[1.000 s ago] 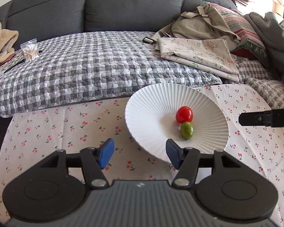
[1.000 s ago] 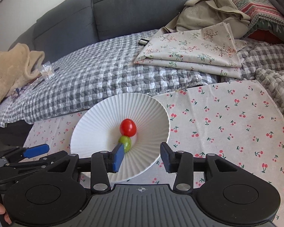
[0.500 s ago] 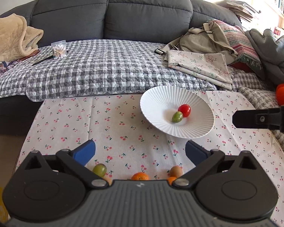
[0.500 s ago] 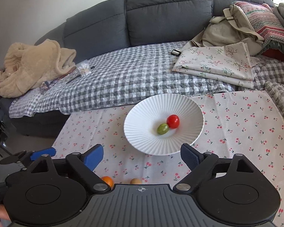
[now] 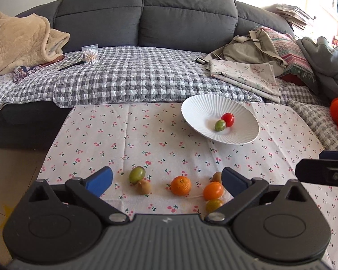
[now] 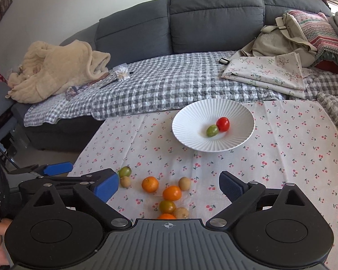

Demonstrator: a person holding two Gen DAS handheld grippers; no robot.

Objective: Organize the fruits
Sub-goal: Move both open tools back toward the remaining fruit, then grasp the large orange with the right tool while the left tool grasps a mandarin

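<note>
Two tomatoes in the white plate (image 6: 191, 132)
Left gripper (image 5: 166, 180) wide apart and empty; right gripper (image 6: 169, 185) jaws opening, nothing between

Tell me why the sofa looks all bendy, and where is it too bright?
Left wrist view: the fisheye lens bows the sofa into an arch, and the corners go black; the top right by the shelves is washed out by daylight. Right wrist view: the sofa curves the same way, and the lighting is softer. In both, the plate and fruit look sharp.
</note>
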